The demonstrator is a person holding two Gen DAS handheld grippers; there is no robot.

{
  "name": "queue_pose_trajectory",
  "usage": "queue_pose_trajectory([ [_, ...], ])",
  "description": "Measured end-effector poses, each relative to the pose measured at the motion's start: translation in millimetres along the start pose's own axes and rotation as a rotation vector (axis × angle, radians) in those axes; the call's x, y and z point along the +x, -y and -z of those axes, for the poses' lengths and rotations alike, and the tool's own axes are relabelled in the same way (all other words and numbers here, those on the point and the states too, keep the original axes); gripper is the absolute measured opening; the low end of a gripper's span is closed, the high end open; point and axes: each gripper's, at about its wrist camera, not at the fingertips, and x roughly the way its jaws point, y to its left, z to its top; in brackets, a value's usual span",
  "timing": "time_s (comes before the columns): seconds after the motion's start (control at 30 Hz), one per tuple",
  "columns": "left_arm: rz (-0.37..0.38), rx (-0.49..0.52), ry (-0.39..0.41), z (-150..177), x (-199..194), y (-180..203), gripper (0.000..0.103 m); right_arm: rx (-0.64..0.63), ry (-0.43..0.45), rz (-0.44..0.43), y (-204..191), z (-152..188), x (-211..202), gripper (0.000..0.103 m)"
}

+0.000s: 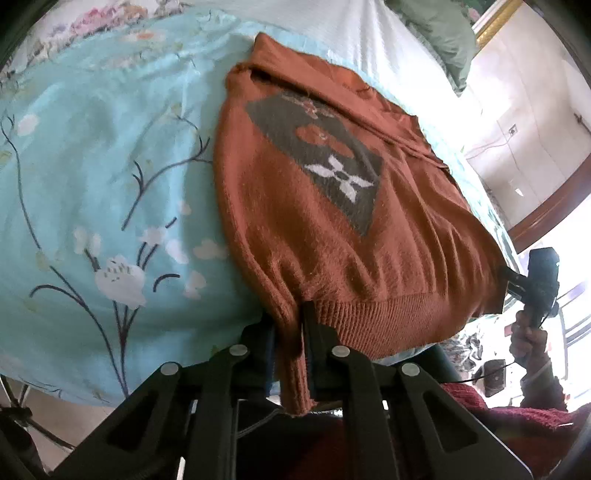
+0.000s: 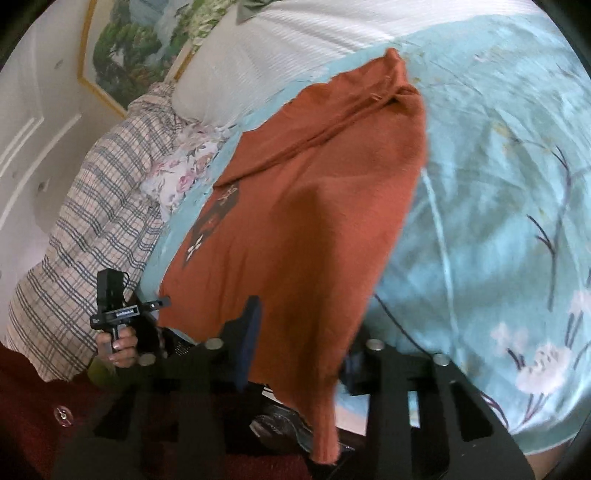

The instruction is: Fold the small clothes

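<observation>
A small rust-orange knit sweater with a grey patch and a white cross motif lies on the light blue floral bedspread, sleeves folded in. My left gripper is shut on the left corner of its ribbed hem. My right gripper is shut on the other hem corner, where the fabric hangs down between the fingers. The right gripper also shows in the left wrist view at the sweater's right edge. The left gripper shows in the right wrist view at the sweater's left edge.
The bed's near edge runs just under both grippers. A plaid blanket and a floral cloth lie on the bed's left side. A white sheet and a green pillow lie at the far end.
</observation>
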Motion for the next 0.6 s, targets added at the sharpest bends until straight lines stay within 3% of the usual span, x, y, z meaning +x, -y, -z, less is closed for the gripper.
queue_pose_trajectory([
  [0.07, -0.003, 0.013, -0.003, -2, 2, 1, 0.011, -0.011, -0.002, 0.006, -3, 1, 0, 0.030],
  [0.1, -0.005, 0.021, -0.001, -2, 2, 3, 0.011, -0.016, -0.012, 0.000, -5, 2, 2, 0.014],
  [0.13, -0.014, 0.037, 0.008, -2, 1, 6, 0.007, -0.017, -0.024, -0.005, -7, 2, 3, 0.007],
  [0.33, 0.002, 0.103, 0.136, -6, -29, 29, 0.005, -0.003, 0.046, -0.126, -18, -8, -7, 0.008],
  [0.47, 0.047, 0.052, 0.246, -16, -57, 30, 0.005, 0.041, 0.116, -0.204, -15, -20, -20, 0.008],
  [0.6, 0.082, 0.003, 0.327, -35, -72, 32, 0.004, 0.055, 0.172, -0.217, -15, -39, -28, 0.008],
])
